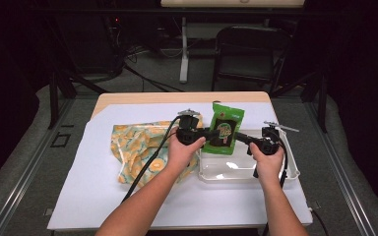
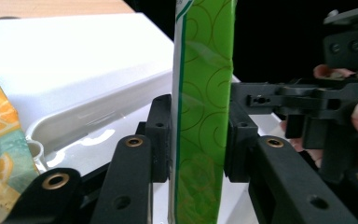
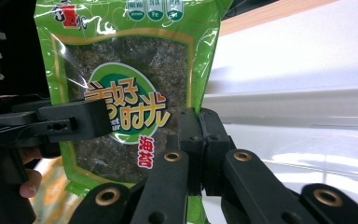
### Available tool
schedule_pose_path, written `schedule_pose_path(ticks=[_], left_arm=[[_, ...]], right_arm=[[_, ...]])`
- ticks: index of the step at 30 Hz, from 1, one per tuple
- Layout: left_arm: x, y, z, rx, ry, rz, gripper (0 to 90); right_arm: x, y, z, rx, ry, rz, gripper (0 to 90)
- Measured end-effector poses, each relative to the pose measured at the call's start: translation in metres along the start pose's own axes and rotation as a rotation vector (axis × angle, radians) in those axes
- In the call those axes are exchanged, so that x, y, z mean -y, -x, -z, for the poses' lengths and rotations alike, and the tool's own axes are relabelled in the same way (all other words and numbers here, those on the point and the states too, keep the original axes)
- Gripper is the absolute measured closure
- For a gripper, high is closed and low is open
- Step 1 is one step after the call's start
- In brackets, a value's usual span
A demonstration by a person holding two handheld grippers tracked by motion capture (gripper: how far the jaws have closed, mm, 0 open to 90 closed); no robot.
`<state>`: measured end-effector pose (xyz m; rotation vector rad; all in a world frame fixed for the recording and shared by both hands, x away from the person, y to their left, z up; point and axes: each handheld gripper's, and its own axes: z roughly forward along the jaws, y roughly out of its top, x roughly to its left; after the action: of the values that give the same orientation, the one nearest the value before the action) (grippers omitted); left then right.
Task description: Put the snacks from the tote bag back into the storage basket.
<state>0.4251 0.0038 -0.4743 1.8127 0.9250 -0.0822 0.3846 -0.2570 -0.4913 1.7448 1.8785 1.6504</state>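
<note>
- The green seaweed packet [image 1: 224,129] is hanging upright at the centre of the high view, above the far edge of the clear plastic tray [image 1: 285,173], with both tools on it.
- The left gripper [image 1: 203,133] is bracketing the packet from the left of that frame; in the left gripper view its jaws are standing part-way open on either side of the packet [image 2: 200,116], and I cannot tell whether the pads are pressing or just touching.
- The right gripper [image 3: 200,135] is pinching the packet's side edge [image 3: 121,93] with its jaws nearly fully closed, at the lower middle of the right gripper view.
- A likely risk: the glossy film is giving the pads little to bite on, so if the left jaws are loosening, the packet could be swinging from the right-hand pinch alone and slipping out.
- If the hands are pulling apart, the seam may tear or the packet twist.
- A drop here could be landing half on the tray rim, or on the orange-print cloth bag [image 1: 138,147] at the left of the high view.
</note>
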Motion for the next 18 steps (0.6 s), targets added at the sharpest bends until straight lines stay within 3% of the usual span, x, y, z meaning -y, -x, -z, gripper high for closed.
schedule_pose_path(ticks=[9,14,18], left_arm=[[0.005,-0.003,-0.015,-0.07,-0.047,0.019,64.9],[0.007,-0.004,-0.02,-0.105,-0.054,0.049,62.5],[0.008,-0.005,-0.022,-0.135,-0.068,0.046,58.8]], right_arm=[[0.003,0.006,-0.006,0.065,-0.03,0.03,89.9],[0.004,0.009,-0.008,0.071,-0.038,0.021,90.0],[0.004,0.009,-0.009,0.081,-0.047,0.035,90.0]])
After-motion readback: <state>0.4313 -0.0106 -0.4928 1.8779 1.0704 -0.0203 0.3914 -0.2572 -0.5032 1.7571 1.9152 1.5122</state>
